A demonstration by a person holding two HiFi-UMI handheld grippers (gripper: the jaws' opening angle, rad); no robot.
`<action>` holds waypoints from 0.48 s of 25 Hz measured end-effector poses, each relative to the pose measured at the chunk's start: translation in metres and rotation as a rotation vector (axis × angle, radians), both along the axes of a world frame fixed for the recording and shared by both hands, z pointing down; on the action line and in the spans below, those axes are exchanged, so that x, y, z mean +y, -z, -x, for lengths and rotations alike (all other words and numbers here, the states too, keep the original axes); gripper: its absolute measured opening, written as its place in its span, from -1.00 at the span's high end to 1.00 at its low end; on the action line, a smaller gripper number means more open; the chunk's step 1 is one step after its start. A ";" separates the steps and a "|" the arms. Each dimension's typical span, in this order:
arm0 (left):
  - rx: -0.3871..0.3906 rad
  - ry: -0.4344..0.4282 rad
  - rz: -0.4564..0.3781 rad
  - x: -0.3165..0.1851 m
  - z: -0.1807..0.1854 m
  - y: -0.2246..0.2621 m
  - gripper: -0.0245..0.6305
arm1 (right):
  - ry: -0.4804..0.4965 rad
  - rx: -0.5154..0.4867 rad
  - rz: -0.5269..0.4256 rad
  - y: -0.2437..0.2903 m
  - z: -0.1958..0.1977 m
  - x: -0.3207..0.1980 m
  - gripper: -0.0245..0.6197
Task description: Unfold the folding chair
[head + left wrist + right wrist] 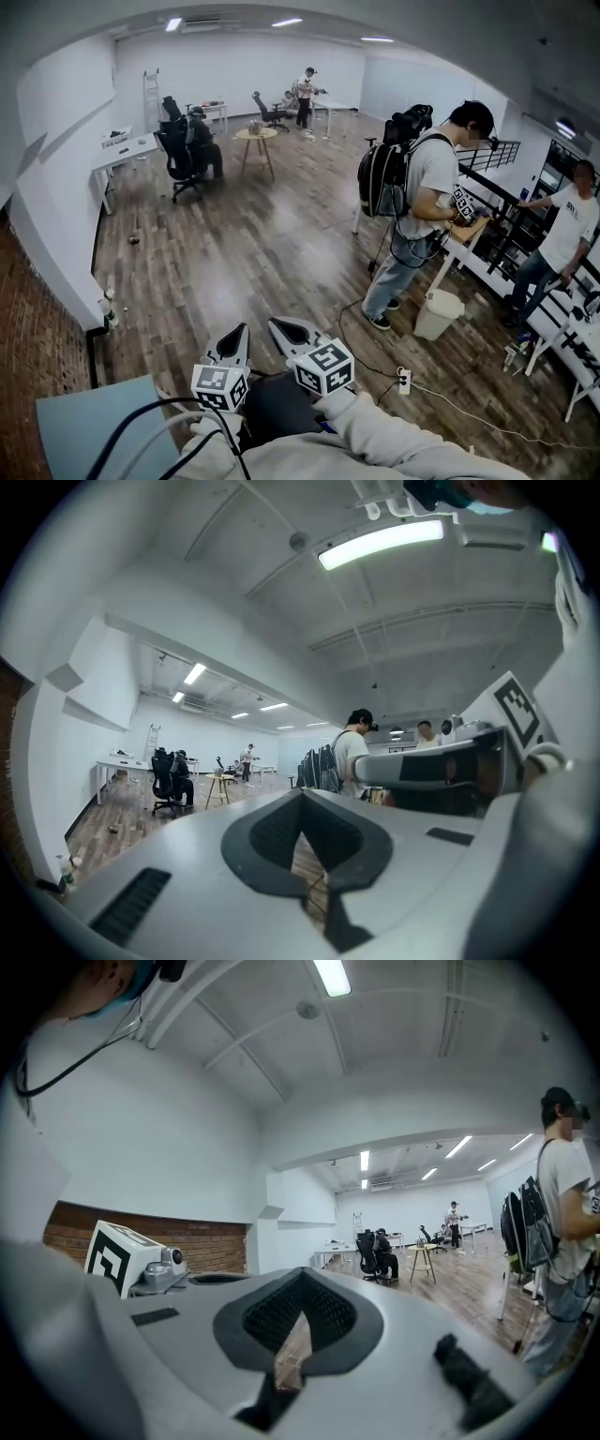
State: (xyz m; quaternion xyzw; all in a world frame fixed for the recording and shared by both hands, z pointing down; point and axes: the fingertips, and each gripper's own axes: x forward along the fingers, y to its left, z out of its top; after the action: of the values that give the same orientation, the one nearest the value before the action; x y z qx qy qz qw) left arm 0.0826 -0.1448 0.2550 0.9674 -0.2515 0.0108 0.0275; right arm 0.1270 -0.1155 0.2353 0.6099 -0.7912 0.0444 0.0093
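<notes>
Folding chair: we can't pick it out in any view. Open wood floor [234, 234] ahead, person with backpack [412, 187] at right. Pale blue panel [84, 422] low left might be it, can't tell. Left gripper [236, 336] and right gripper [284, 328] are side by side, jaws closed, empty. We judge we're at the locating step. Next we find the chair, open the jaws and approach its frame.

It was a large, open office-like workroom with a wood floor [234, 253], white walls [234, 66] and strip lights [286, 22] overhead. White desks [127, 152] and swivel chairs [178, 155] stood along the walls, and a person [427, 187] wore a backpack of equipment.
</notes>
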 end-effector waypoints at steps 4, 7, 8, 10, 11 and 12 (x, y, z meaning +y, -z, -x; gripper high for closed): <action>-0.001 -0.010 0.002 -0.001 0.001 0.001 0.92 | -0.010 -0.005 0.003 -0.001 -0.003 -0.001 0.91; -0.003 -0.017 0.004 -0.001 0.001 -0.001 0.92 | -0.016 0.005 -0.001 -0.001 -0.004 0.002 0.91; -0.005 -0.021 0.003 0.000 0.000 -0.002 0.92 | -0.019 0.008 -0.002 -0.001 -0.005 0.002 0.91; -0.008 -0.027 0.002 0.000 -0.002 -0.004 0.92 | -0.025 0.010 -0.003 -0.001 -0.008 0.002 0.91; -0.008 -0.029 0.002 0.000 -0.003 -0.004 0.92 | -0.027 0.008 -0.003 -0.001 -0.010 0.001 0.91; -0.007 -0.030 0.004 -0.001 -0.004 -0.004 0.92 | -0.029 0.006 -0.003 -0.001 -0.011 0.001 0.91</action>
State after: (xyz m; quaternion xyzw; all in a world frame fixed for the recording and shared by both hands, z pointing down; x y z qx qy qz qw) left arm 0.0866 -0.1453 0.2586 0.9709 -0.2372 0.0150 0.0284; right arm 0.1384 -0.1146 0.2367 0.6214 -0.7823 0.0418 0.0101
